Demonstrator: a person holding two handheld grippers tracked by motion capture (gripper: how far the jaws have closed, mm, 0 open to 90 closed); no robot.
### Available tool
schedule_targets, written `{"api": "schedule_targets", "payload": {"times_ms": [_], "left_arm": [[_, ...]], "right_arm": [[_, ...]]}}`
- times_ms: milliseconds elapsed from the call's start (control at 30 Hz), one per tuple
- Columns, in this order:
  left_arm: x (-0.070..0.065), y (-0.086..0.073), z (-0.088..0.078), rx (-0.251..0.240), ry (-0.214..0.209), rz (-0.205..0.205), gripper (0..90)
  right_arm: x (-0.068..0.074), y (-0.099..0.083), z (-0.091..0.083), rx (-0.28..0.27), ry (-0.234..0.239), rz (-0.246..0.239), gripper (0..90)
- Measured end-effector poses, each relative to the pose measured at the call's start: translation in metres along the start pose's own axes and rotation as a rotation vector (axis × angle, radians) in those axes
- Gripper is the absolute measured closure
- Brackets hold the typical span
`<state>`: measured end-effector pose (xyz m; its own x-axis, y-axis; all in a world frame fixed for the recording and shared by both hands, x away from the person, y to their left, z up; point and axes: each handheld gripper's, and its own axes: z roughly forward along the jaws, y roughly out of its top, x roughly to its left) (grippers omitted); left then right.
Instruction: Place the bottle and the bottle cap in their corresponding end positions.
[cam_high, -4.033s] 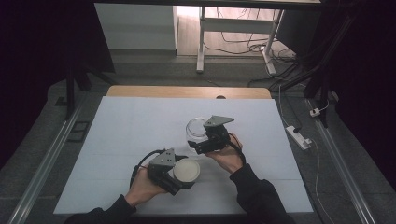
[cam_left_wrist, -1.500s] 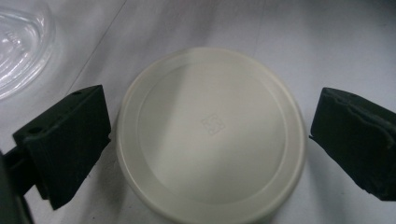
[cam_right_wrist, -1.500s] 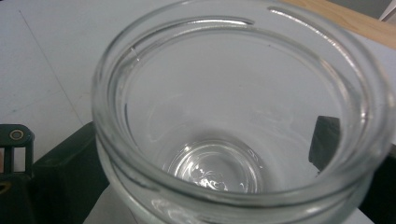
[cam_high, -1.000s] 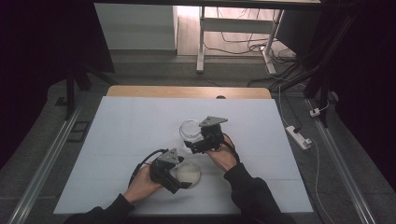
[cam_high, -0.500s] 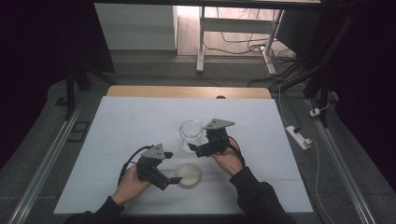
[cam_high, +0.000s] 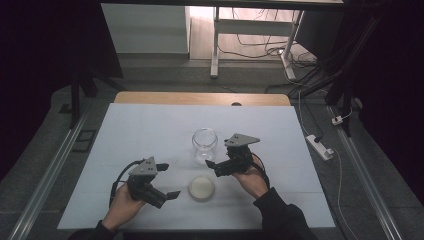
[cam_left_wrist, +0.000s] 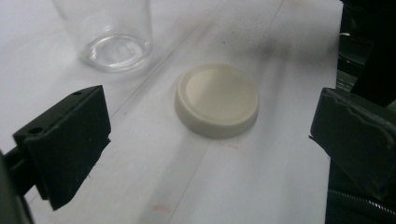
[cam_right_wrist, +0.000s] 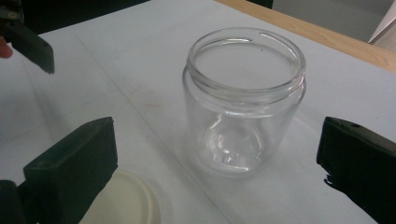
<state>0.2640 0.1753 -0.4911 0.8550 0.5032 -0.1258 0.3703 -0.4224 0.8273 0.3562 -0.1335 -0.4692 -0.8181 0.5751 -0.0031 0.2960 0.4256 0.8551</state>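
A clear glass jar (cam_high: 205, 143) stands upright and lidless in the middle of the white table. Its cream round lid (cam_high: 201, 187) lies flat on the table just in front of it. My left gripper (cam_high: 168, 180) is open just left of the lid, not touching it. In the left gripper view the lid (cam_left_wrist: 217, 100) lies ahead between the wide-apart jaws of my left gripper (cam_left_wrist: 215, 140), with the jar base (cam_left_wrist: 109, 32) beyond. My right gripper (cam_high: 215, 168) is open beside the jar's right side. In the right gripper view the jar (cam_right_wrist: 245, 102) stands just ahead of my right gripper (cam_right_wrist: 215, 165).
The white sheet (cam_high: 150, 130) covers most of the wooden table, whose bare far edge (cam_high: 200, 98) shows. A power strip (cam_high: 318, 145) lies on the floor to the right. Metal rails (cam_high: 45, 185) run along both sides of the table.
My left gripper set the lid on the table, let go and drew back to the left. My right gripper stayed by the jar and eased slightly back from it.
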Motion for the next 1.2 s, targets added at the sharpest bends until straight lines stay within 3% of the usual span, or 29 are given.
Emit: {"api": "schedule_targets", "payload": {"times_ms": [267, 633, 1200], "left_arm": [[-0.001, -0.02, -0.029, -0.033, 0.048, -0.061, 0.0], [-0.002, -0.05, -0.063, -0.05, 0.112, -0.143, 0.0], [-0.006, -0.088, -0.099, -0.049, 0.221, -0.231, 0.0]], "right_arm": [[0.008, -0.012, -0.024, -0.007, -0.009, -0.026, 0.0], [0.011, -0.036, -0.067, -0.03, -0.031, 0.031, 0.0], [0.007, -0.081, -0.121, -0.024, -0.137, 0.098, 0.0]]}}
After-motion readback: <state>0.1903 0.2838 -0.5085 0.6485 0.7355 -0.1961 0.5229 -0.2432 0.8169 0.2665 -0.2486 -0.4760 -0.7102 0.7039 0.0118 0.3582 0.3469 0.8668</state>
